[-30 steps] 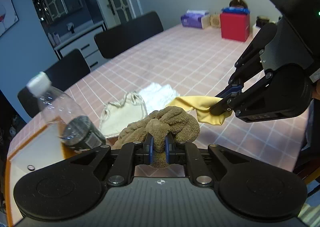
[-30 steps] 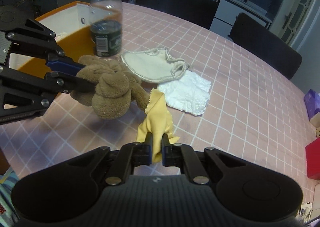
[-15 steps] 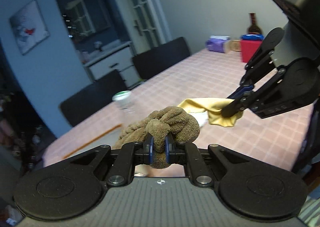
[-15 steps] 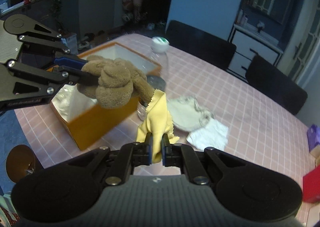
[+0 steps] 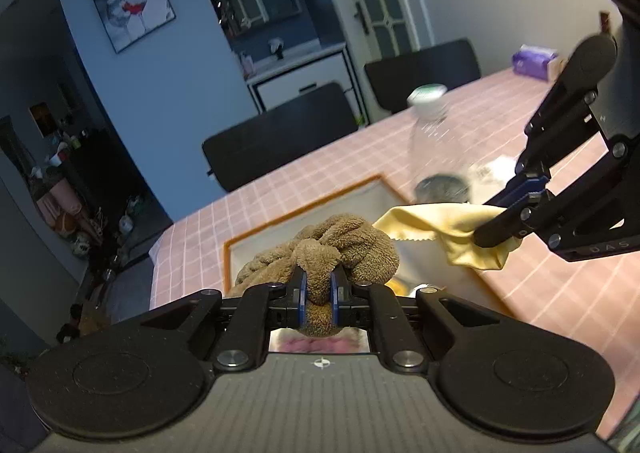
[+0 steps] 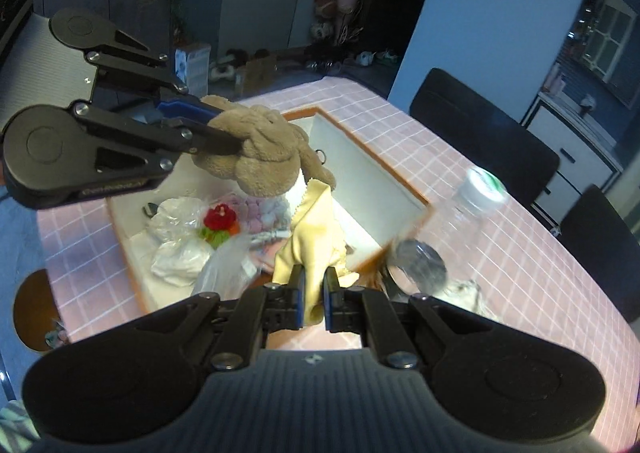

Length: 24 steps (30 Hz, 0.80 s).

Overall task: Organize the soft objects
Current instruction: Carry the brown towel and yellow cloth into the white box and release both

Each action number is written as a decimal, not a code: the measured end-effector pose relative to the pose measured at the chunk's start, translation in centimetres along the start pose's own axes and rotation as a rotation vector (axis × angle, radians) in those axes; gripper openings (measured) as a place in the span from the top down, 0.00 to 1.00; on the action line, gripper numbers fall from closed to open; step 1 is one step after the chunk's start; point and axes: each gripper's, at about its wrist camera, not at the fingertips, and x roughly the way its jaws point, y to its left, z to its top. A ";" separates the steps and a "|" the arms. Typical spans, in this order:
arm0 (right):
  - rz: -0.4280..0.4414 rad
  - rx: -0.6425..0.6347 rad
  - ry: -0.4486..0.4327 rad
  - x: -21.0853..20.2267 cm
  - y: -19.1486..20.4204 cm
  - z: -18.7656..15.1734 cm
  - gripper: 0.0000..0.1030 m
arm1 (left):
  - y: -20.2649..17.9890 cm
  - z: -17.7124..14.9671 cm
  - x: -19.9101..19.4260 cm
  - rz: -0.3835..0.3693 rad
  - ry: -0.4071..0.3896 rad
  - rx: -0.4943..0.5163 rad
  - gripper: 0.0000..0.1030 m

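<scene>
Since a second ago, both loads are carried from the table [image 6: 520, 273] to above the box [image 6: 400, 189]. The towel [image 5: 320, 249] is clamped in the left gripper [image 5: 319, 295] and the yellow cloth [image 6: 316, 237] in the right gripper [image 6: 314, 299], both over the opening. Release is judged to be next.

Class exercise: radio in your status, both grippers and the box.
Left gripper shut on brown towel. Right gripper shut on yellow cloth. Both over the box. Bottle beside it.

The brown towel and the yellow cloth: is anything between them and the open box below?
Nothing visible blocks the way. The brown towel and yellow cloth hang over the box, whose top is open. The bottle stands outside its corner.
</scene>
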 end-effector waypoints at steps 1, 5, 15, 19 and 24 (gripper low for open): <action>-0.003 -0.008 0.014 1.0 0.2 0.6 0.94 | 0.5 -0.2 0.6 -0.001 0.010 -0.002 0.88; -0.019 -0.030 0.071 4.8 0.8 2.4 0.94 | 2.1 -0.7 3.3 -0.026 0.031 -0.024 0.88; -0.092 -0.144 0.193 11.6 1.1 3.7 0.92 | 2.4 -2.6 7.8 -0.040 0.092 0.023 0.88; -0.108 -0.149 0.194 12.5 0.7 3.7 0.80 | 2.1 -2.9 8.0 -0.056 0.109 0.025 0.87; -0.104 -0.154 0.191 12.1 0.3 3.5 0.70 | 2.1 -2.8 7.6 -0.041 0.114 0.021 0.77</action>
